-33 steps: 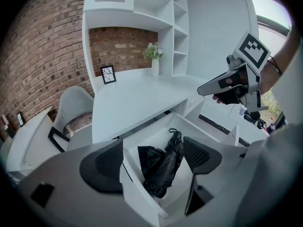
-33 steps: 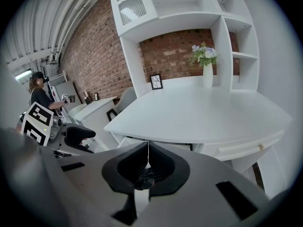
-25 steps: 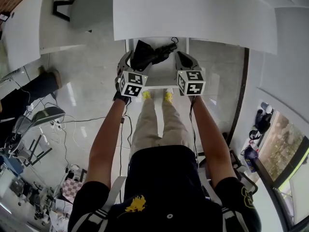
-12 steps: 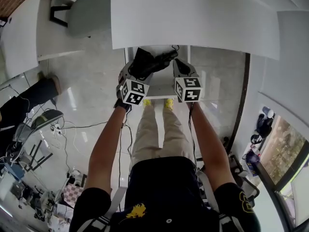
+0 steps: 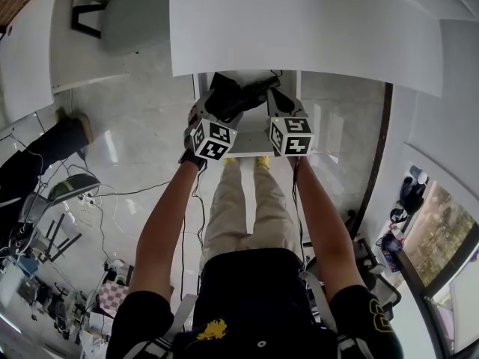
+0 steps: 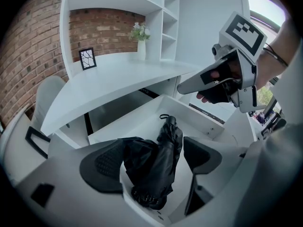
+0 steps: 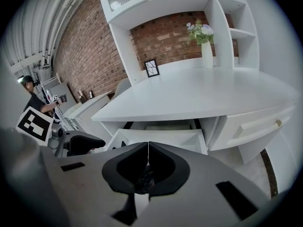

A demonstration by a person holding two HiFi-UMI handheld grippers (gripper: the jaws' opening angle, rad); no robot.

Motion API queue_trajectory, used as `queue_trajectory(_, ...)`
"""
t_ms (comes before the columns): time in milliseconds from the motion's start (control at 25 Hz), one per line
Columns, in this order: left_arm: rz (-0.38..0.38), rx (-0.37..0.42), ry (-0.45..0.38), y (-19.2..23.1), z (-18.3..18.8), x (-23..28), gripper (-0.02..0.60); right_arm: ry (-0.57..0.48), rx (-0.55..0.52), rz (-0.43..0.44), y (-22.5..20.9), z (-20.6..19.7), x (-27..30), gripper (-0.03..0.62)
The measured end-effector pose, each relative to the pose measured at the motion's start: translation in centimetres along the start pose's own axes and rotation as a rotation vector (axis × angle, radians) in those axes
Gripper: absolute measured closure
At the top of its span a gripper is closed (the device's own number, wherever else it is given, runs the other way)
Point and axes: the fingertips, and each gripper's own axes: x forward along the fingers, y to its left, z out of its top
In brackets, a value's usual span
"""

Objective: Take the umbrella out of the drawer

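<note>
The left tool [image 6: 150,161] is clamped on the folded black umbrella [image 6: 163,145], which has risen with it over the last second. The umbrella now hangs over the open drawer [image 6: 142,111] at the lower centre of the left gripper view. The right tool [image 7: 148,162], jaws together and empty, hovers beside it below the table [image 7: 199,96], so the umbrella seems nearly out.
</note>
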Motion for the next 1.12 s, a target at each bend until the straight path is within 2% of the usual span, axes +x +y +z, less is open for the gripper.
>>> queue_trajectory(560,-0.036,-0.004,0.033,0.0,-1.7,3.4,0.173,0.029,0.024,0.000,-0.4,-2.9,2.2,0.569)
queue_trajectory(1120,-0.056,0.064,0.090,-1.6,-4.2,6.6,0.173,0.011,0.036,0.004,-1.1,-4.2,3.2,0.569)
